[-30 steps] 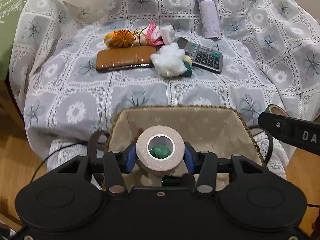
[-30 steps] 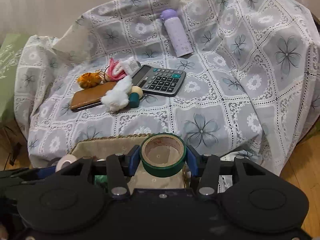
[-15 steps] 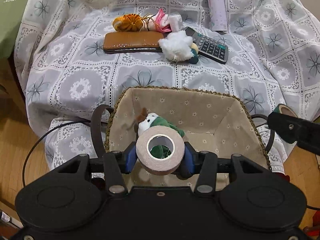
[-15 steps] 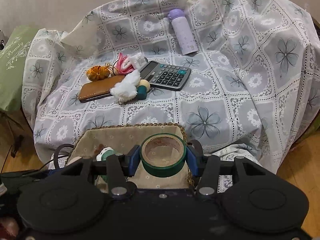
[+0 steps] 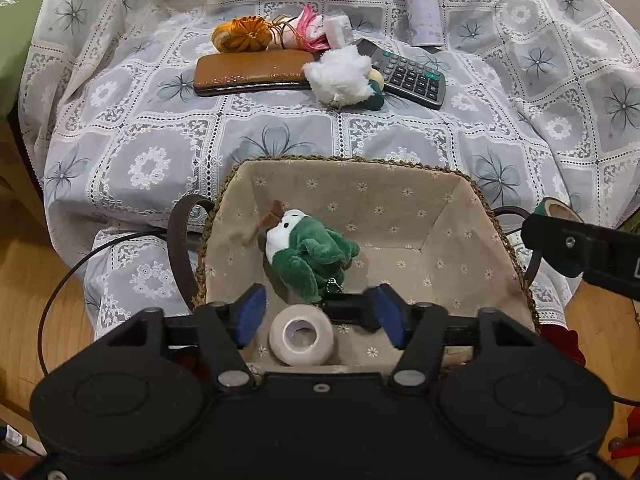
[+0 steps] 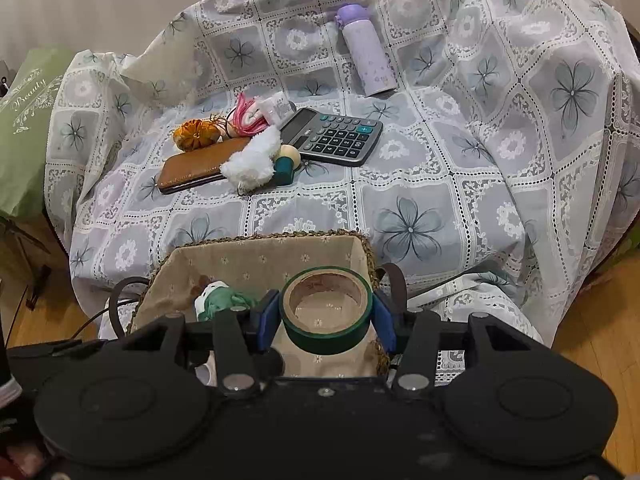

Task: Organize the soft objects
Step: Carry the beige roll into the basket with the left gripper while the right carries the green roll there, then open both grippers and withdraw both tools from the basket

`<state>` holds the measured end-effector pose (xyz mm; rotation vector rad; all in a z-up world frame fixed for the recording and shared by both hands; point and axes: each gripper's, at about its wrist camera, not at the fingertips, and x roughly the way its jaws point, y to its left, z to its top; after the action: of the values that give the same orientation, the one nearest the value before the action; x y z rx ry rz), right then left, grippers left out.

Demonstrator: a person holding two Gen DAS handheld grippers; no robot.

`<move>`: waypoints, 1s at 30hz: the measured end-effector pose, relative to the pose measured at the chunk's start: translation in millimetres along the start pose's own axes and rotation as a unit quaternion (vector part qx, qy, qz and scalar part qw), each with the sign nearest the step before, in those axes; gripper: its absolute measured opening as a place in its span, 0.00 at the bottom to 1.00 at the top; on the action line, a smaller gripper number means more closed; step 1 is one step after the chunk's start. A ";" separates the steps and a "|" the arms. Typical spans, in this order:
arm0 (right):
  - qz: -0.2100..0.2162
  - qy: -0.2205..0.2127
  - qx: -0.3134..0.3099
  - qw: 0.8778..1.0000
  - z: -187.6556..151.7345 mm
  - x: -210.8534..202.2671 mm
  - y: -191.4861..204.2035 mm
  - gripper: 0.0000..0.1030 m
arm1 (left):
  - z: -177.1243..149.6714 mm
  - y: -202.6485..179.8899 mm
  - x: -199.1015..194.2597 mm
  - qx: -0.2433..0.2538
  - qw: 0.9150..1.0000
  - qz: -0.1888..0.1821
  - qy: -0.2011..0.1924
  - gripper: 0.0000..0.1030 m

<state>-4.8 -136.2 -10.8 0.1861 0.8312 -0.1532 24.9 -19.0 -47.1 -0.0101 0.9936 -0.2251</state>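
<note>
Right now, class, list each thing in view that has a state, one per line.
left gripper: opening, pads clear of roll
beige tape roll: released, lying in basket
right gripper: shut on green tape roll
basket: holds green plush toy
purple bottle: capped, lying down
calculator: display blank

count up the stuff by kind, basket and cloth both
tape rolls: 2 (beige roll in the basket, green roll in the right gripper)
plush toys: 2 (green, white)
tasselled charms: 2 (orange, pink)
calculator: 1
bottle: 1
brown case: 1
total: 9
</note>
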 end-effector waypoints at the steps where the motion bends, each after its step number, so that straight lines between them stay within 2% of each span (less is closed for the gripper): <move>1: 0.001 0.002 0.001 1.000 -0.1 0.5 -0.4 0.47 | -0.2 -0.5 -0.3 0.001 1.000 0.001 0.000 0.58; 10: 0.002 0.019 0.000 1.000 -2.1 5.2 -0.6 0.48 | -0.2 1.1 0.2 -0.004 1.000 0.009 0.001 0.61; 14: 0.002 0.015 -0.005 1.000 -1.3 4.0 1.1 0.53 | -0.3 1.2 -0.1 -0.004 1.000 0.010 0.001 0.61; 30: 0.001 0.020 -0.002 1.000 -1.5 5.8 -1.3 0.58 | -0.4 1.9 -0.7 -0.002 1.000 0.010 0.001 0.61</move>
<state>-2.3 -137.4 -16.2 0.1865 0.8715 -0.1471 24.5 -17.0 -46.9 -0.0040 0.9966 -0.2036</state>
